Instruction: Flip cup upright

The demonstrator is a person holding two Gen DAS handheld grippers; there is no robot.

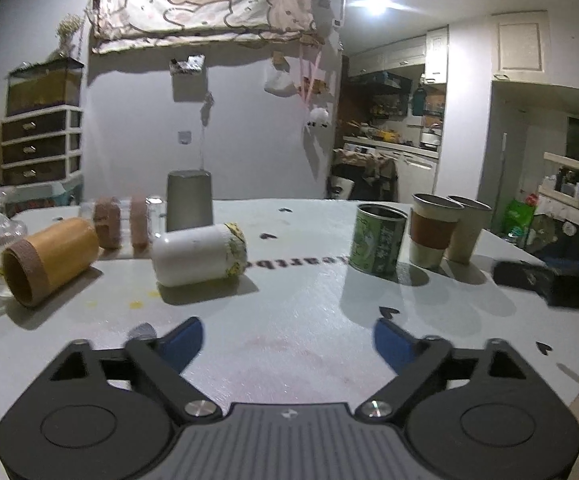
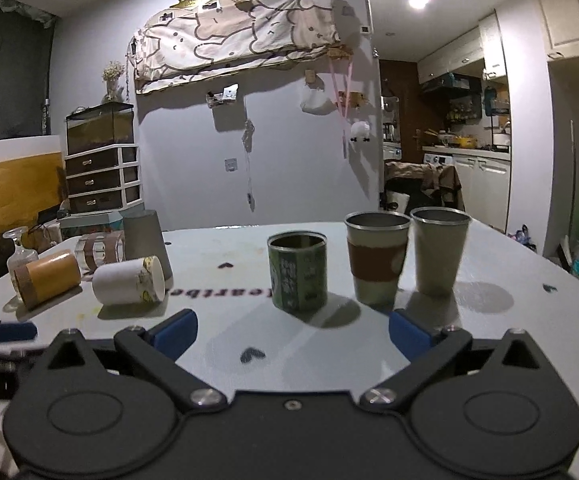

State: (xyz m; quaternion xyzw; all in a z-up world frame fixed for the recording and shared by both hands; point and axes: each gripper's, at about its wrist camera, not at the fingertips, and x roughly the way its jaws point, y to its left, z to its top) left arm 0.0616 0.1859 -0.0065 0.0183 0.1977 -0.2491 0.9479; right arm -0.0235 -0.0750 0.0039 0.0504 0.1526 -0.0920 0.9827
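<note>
While both tongs hang wide apart and hold nothing above the white table, the white cup lies on its side ahead and slightly left of the left gripper, well apart from it, its yellow-patterned rim turned right. From the right gripper the same cup lies far to the left. Just ahead of that gripper stands a green tin with pale lettering too blurred to read. Mirrored dark print on the tabletop is only partly legible.
</note>
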